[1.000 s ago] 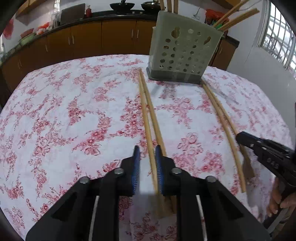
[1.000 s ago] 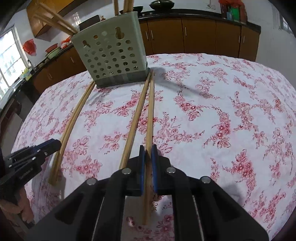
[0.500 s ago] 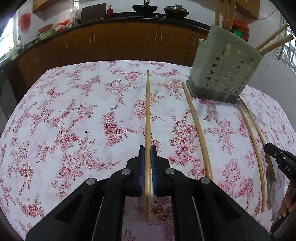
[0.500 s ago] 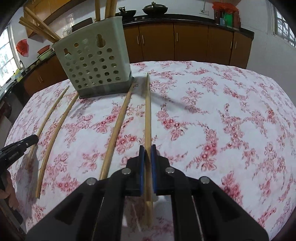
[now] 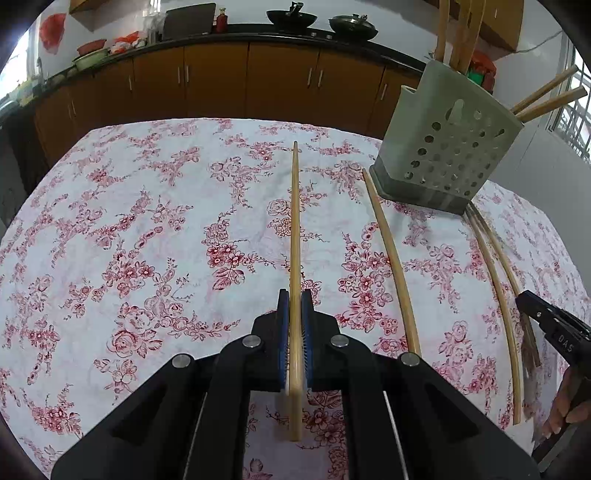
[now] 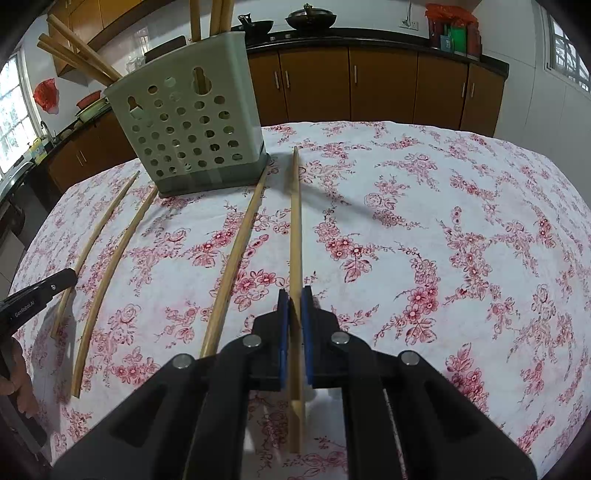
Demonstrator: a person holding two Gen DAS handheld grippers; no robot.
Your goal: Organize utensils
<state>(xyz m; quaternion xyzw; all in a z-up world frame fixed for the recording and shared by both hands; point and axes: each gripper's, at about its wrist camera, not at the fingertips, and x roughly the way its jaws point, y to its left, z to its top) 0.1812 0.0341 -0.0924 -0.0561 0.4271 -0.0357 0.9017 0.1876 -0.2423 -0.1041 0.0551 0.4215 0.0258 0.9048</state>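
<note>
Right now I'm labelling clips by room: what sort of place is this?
Most likely a home kitchen: brown cabinets under a dark counter, woks on top, and a perforated chopstick holder on a floral-clothed table.

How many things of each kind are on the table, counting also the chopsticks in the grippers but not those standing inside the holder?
Held chopsticks, one in the left gripper, one in the right gripper: 2
Loose chopsticks on the tablecloth: 2
Perforated utensil holder: 1
Total: 5
</note>
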